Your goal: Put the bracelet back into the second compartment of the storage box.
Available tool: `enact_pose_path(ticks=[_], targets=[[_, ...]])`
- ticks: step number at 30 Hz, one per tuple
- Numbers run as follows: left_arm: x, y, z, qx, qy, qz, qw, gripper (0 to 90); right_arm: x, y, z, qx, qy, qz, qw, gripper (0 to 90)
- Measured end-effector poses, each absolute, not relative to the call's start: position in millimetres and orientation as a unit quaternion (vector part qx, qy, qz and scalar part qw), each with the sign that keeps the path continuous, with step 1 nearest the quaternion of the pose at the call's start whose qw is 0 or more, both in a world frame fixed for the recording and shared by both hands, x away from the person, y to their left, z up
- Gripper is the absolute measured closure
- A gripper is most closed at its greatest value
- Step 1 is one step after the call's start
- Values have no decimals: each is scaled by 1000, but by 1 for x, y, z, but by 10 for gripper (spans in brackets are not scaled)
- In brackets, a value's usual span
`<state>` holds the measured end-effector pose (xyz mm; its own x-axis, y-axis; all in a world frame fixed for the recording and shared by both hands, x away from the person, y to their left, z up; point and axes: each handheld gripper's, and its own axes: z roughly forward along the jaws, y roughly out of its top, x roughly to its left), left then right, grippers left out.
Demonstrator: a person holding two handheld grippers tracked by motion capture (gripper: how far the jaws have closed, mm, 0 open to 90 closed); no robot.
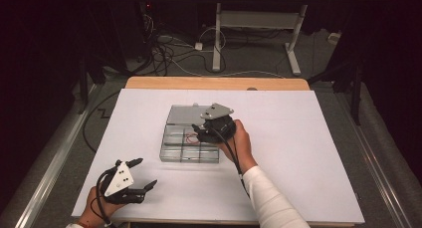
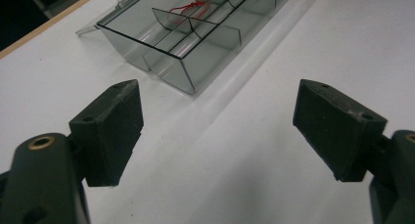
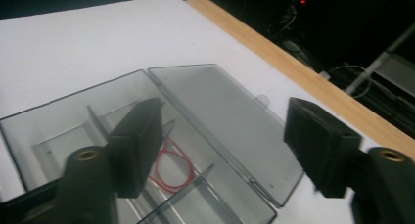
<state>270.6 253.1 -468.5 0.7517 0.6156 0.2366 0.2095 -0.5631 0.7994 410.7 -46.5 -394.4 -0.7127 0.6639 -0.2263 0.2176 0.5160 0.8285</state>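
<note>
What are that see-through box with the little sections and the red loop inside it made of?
The box looks like smooth, clear, grey-tinted hard plastic: you see the white table cover through its walls, dividers and open lid, and they catch glints. The red loop is thin and curls freely, probably a rubber band or fine cord; I can't tell which.

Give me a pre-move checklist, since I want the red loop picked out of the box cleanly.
1. Box lid open: ok, it lies flat on the table.
2. Red loop visible in a compartment: ok.
3. Right hand-held gripper open: ok, jaws wide apart, nothing between them.
4. Right hand-held gripper over the box: ok, one jaw hangs above the loop's compartment.
5. Left hand-held gripper out of the way: ok, open, near the table's front edge, apart from the box.
6. Loop free of the dividers: cannot tell.
</note>
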Motion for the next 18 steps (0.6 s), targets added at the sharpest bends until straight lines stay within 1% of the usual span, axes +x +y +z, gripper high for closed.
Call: enact_pose_path(ticks=[7,11,18], targets=[[271,253,-469,848,243,254,396,182,408,-58,-391,282,812,423,287,199],[271,252,-469,849,243,254,395,183,406,-66,-388,293,802,431,292,169],[271,252,-470,849,244,253,394,183,403,-80,-385,298,795,436,298,168]])
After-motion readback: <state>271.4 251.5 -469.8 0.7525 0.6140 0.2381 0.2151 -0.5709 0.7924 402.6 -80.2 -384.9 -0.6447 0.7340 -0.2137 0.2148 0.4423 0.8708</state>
